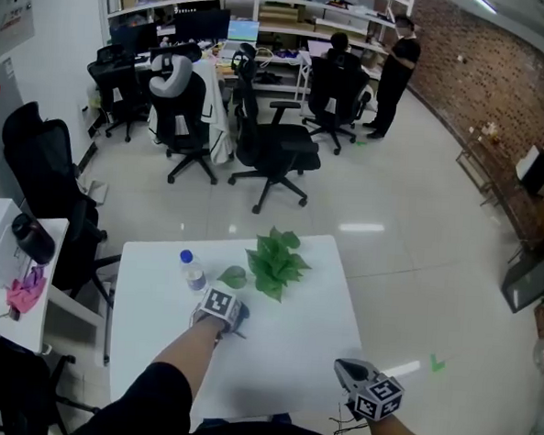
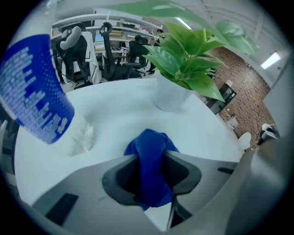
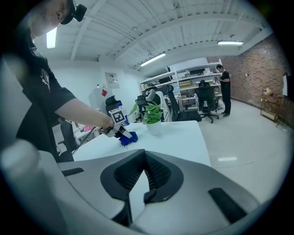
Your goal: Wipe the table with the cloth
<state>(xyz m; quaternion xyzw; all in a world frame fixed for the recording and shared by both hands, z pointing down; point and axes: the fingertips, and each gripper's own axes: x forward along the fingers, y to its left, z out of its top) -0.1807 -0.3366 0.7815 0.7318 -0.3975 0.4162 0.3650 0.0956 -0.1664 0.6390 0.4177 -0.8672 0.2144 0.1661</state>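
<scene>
Cloth (image 2: 149, 142): blue, bunched, clamped between the left gripper's (image 2: 151, 160) jaws. Its free end bulges out past the fingertips and sits on the white table (image 2: 119, 119). Position is around mid-table, slightly toward the person's left, near the bottle and the plant.

Writing:
- The bottle (image 2: 32, 92) has a blue label with white print, too blurred to read.
- The marker cube (image 1: 218, 302) on the left gripper shows black-and-white squares only, no text.
- The right gripper's cube is the same.

Containers:
- The bottle is clear plastic with a blue cap and stands upright just left of the cloth. I can't tell the fill level.
- The white pot (image 2: 171, 94) holds a green leafy plant (image 1: 274, 258). It stands upright beyond the cloth and does not touch it.
- A dark flask (image 1: 34, 239) stands on the side desk to the left, with something pink (image 1: 26, 293) lying near it.

Pose:
- The left arm, bare forearm and black sleeve, is stretched forward over the table. Its gripper is tipped steeply down onto the surface.
- The right gripper (image 3: 146, 163) is low at the table's near right corner. It is angled slightly down and aimed across the table toward the left gripper.
- The right gripper's jaws are closed together with nothing between them.

Background: office chairs (image 1: 271, 152), desks with monitors, a brick wall on the right, and two people at the far shelves.
</scene>
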